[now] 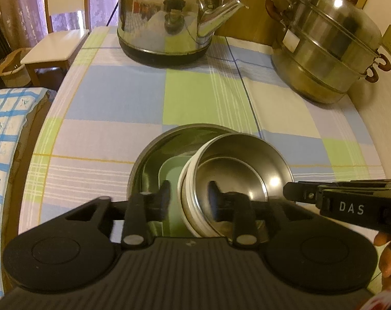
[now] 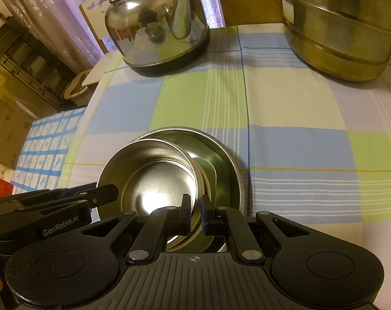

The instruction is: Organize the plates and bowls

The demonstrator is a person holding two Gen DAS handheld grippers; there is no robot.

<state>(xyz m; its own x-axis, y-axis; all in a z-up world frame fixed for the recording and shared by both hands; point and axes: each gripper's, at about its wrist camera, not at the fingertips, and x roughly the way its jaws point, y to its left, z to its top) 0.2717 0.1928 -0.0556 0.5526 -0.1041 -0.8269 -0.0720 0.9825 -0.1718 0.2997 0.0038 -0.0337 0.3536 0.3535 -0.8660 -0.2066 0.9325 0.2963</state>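
Observation:
A steel bowl (image 1: 247, 170) with a white outer wall leans tilted inside a wider steel plate (image 1: 154, 155) near the table's front edge. Under the bowl, a pale green squarish shape (image 1: 172, 173) shows in the plate. My left gripper (image 1: 189, 196) straddles the bowl's left rim, one finger outside and one inside, and the pads stand off it. In the right wrist view my right gripper (image 2: 195, 208) is pinched on the right rim of the bowl (image 2: 149, 175), over the plate (image 2: 221, 155). Each gripper's tip shows in the other view: right gripper (image 1: 290, 191), left gripper (image 2: 110, 192).
A shiny steel kettle (image 1: 167, 15) stands at the back of the checked tablecloth (image 1: 200, 95), and a tall steel steamer pot (image 1: 329, 51) at the back right by the wall. A wooden chair (image 1: 56, 44) and a blue checked cloth (image 1: 4, 142) lie off the table's left edge.

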